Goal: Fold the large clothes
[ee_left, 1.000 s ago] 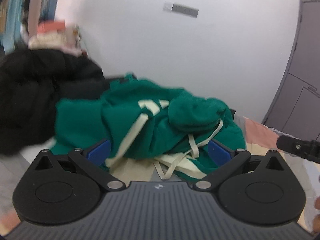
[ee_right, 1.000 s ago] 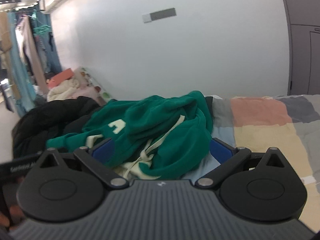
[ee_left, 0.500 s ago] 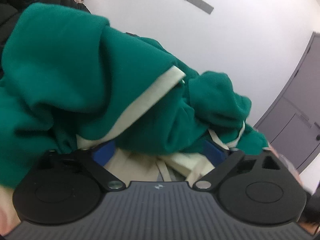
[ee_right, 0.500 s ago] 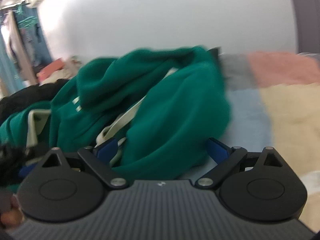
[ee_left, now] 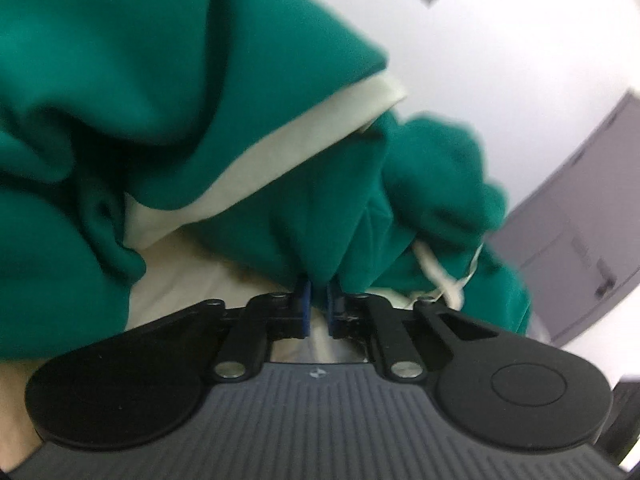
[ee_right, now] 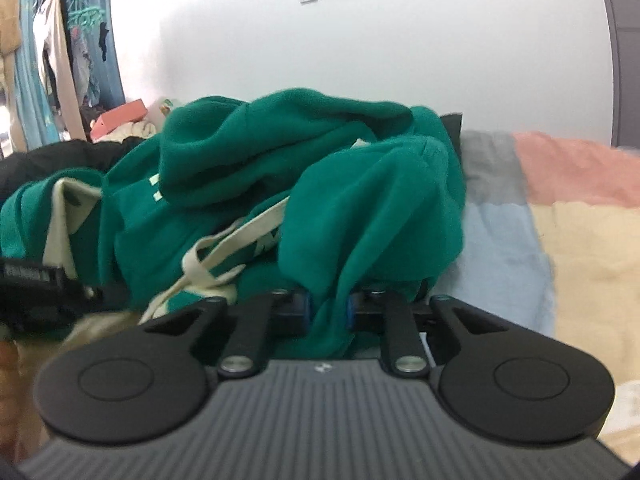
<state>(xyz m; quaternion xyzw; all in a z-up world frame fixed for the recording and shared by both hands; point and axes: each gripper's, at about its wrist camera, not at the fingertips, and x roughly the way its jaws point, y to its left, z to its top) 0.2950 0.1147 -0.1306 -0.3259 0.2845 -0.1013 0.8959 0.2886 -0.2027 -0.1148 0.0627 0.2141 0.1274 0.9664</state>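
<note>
One bed, its patchwork cover (ee_right: 568, 240) in pink, cream, pale blue and grey blocks, runs along a white wall (ee_right: 440, 60). At the bed's left end lies one black garment (ee_right: 60, 156), and behind it clothes hang on a rail (ee_right: 60, 60). A grey door (ee_left: 580, 240) stands off to the right. One green hoodie (ee_right: 248, 184) with cream trim is heaped crumpled in the middle of the cover. Two grippers have just closed on it: the left gripper (ee_left: 318, 300) pinches a thin fold of green cloth, and the right gripper (ee_right: 328, 312) clamps a thicker fold at the heap's near edge.
</note>
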